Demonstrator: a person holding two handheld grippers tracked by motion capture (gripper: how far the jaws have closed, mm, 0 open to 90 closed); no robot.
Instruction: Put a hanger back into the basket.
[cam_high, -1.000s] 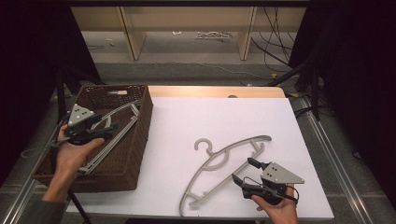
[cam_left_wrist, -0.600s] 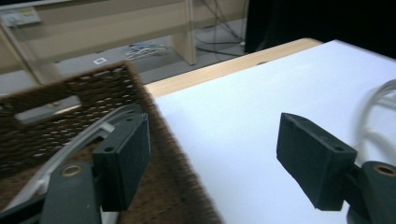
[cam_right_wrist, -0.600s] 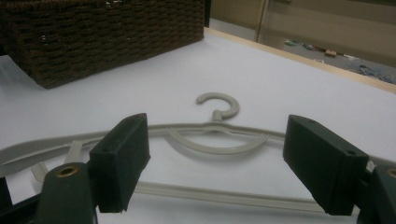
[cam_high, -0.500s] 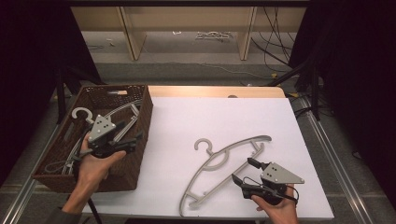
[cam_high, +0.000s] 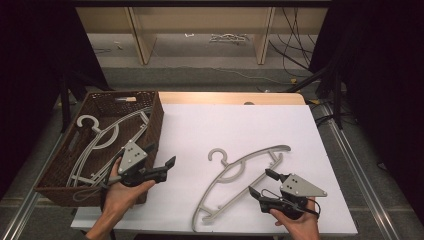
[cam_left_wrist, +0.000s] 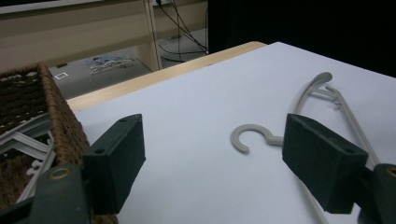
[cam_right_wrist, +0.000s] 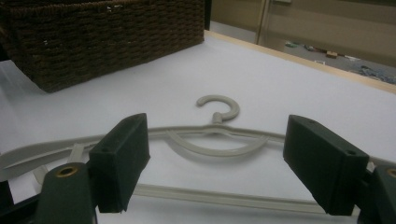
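Observation:
A grey plastic hanger (cam_high: 240, 172) lies flat on the white table top, hook toward the far left. My right gripper (cam_high: 261, 182) rests near the front edge, open, its jaws to either side of the hanger's lower bar (cam_right_wrist: 201, 193) without pressing it. My left gripper (cam_high: 161, 154) hovers at the right wall of the brown wicker basket (cam_high: 155, 115) and points right at the table. Its jaws have just been opening and nothing is between them. In the left gripper view the hanger's hook (cam_left_wrist: 247, 137) lies farther off, seen between the wide jaws. More grey hangers (cam_high: 100, 140) lie inside the basket.
The basket stands at the table's left side, partly over the edge. A wooden strip (cam_high: 230, 97) borders the far side of the white sheet. Beyond it are a floor with cables and shelf legs. Dark curtains close both sides.
The left gripper has moved right and slightly down, from over the basket's middle to its right wall. The hanger it held a second ago now lies in the basket. The right hand kept still.

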